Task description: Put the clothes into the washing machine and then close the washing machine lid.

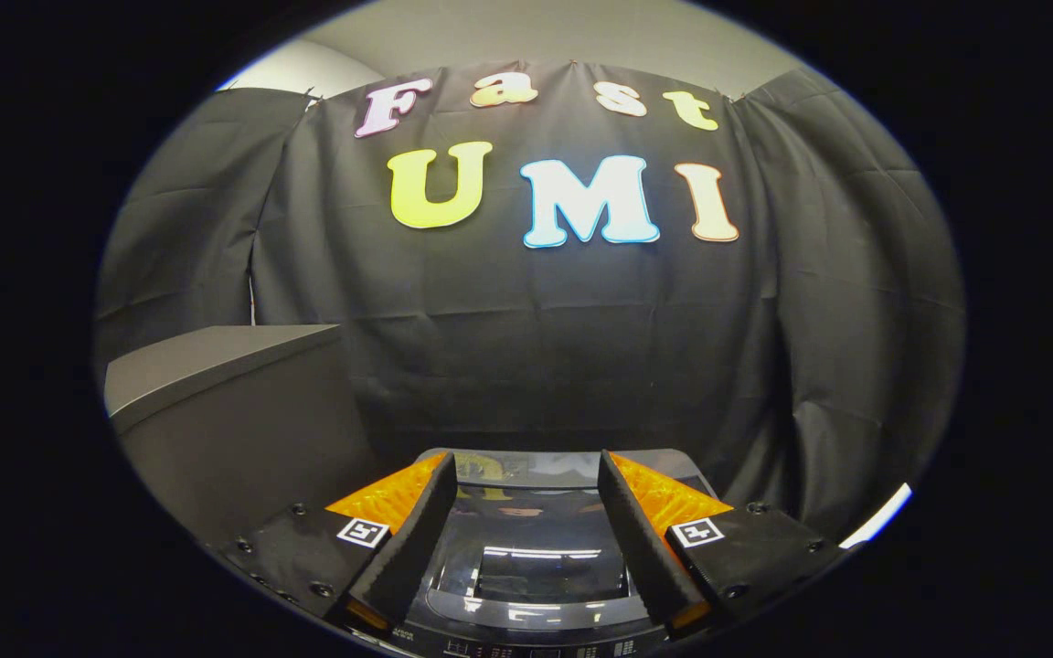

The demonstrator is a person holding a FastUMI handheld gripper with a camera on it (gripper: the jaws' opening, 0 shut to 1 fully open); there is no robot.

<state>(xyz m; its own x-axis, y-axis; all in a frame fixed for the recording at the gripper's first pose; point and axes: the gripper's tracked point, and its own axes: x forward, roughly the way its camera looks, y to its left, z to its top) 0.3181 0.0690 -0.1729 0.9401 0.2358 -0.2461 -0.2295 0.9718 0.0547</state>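
— While the gripper (pixel 526 475) hangs over the washing machine (pixel 526 631), how do its jaws stand?

— Wide apart, with nothing between them but air. Both fingers (pixel 412 539) splay outward above the machine, one over each side of its top, and neither touches it as far as I can tell.

— And the washing machine lid (pixel 536 567)?

— It lies flat and closed, right under the gap between the fingers. It is dark, glossy glass, and strips of ceiling light reflect in it. Nearer than the lid, along the machine's front edge, runs a control panel (pixel 536 651) with small markings, too small to make out.

— Any clothes on the machine?

— None that I can pick out on the lid. The glass is so mirror-like that I can't say what sits inside the drum.

— What stands beside the machine?

— To its left, and taller than it, is a dark grey cabinet (pixel 225 402) with a flat top. It stands close to the machine's side; whether the two touch is hidden behind the left finger.

— And past the machine?

— Behind it hangs the black cloth wall (pixel 536 347), creased and folded, running round both sides of the machine. Above the cloth, a pale ceiling (pixel 536 37) shows. Low to the machine's right, at the foot of the cloth, a thin bright strip (pixel 878 516) appears, perhaps a lit edge.
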